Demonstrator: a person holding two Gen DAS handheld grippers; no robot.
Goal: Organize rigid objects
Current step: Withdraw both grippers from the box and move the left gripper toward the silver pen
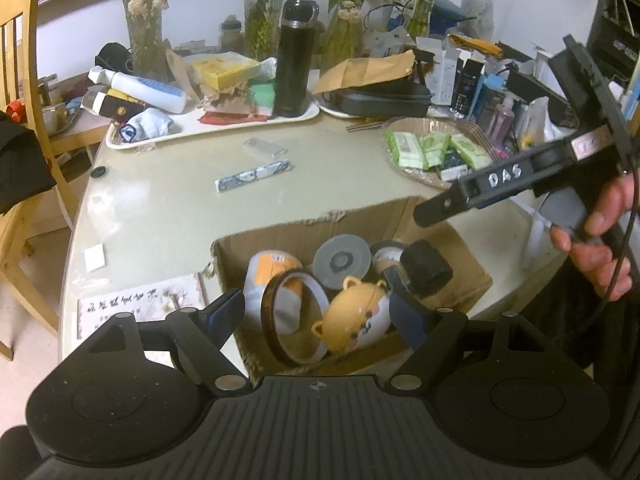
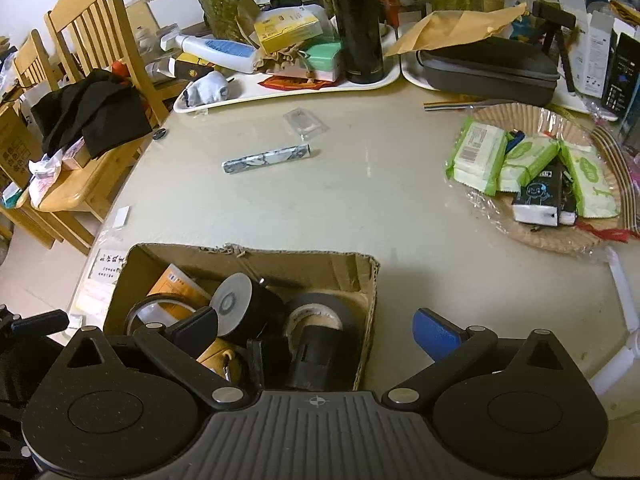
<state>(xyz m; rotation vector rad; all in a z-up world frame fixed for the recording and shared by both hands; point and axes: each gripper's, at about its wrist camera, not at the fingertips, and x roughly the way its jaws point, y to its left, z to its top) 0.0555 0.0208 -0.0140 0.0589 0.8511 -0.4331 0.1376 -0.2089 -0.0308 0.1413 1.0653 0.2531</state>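
Both grippers hang over the cardboard box (image 1: 280, 236) at the near table (image 2: 360, 200) edge. Left gripper (image 1: 320, 312) jaws part-open, straddling the bear-shaped case (image 1: 356, 320) and tape ring (image 1: 292, 320) inside the box, no pad contact visible. Right gripper (image 2: 316, 328) fully open, empty, one finger over the box, the other over bare table. Patterned bar (image 2: 266, 159) lies mid-table, well apart from the box.

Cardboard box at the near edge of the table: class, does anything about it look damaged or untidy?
Yes. The cardboard box has a torn, ragged top rim with no flaps. Inside, the tape rolls, an amber tape ring and a bear-shaped case lie jumbled, tilted against each other rather than stacked.
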